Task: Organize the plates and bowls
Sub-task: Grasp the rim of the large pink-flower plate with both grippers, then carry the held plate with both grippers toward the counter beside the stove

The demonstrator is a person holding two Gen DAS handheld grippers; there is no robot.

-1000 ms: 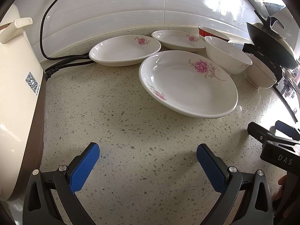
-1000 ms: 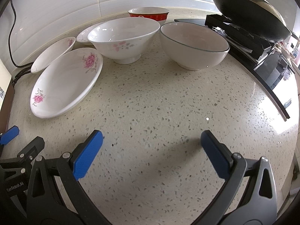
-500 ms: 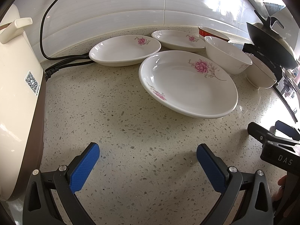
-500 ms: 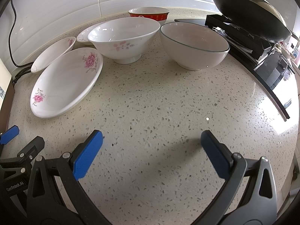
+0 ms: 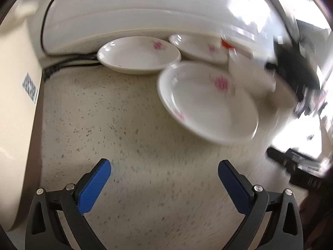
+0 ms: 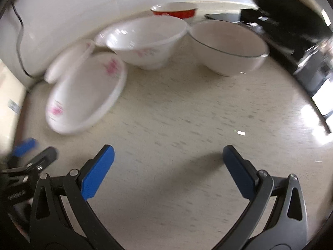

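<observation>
Motion blur now smears both wrist views, where half a second ago everything was sharp and still, so both grippers have begun to move; I judge the reach for the first dish is starting, with nothing yet sorted. The left gripper (image 5: pixel 164 174) has its blue pads spread wide and holds nothing, and the right gripper (image 6: pixel 168 158) is equally wide and empty. On the speckled counter (image 5: pixel 129 133) the large flowered plate (image 5: pixel 206 102) lies nearest, with a second plate (image 5: pixel 138 55) behind it and a third (image 5: pixel 199 48) at the wall. The left view alone shows the cream appliance (image 5: pixel 14 95) and its black cord (image 5: pixel 68 61). The right view alone shows clearly the flowered bowl (image 6: pixel 145 41), the plain bowl (image 6: pixel 229 45) just beside it, the red bowl (image 6: pixel 173 10) behind, and the dark wok (image 6: pixel 289 4).
</observation>
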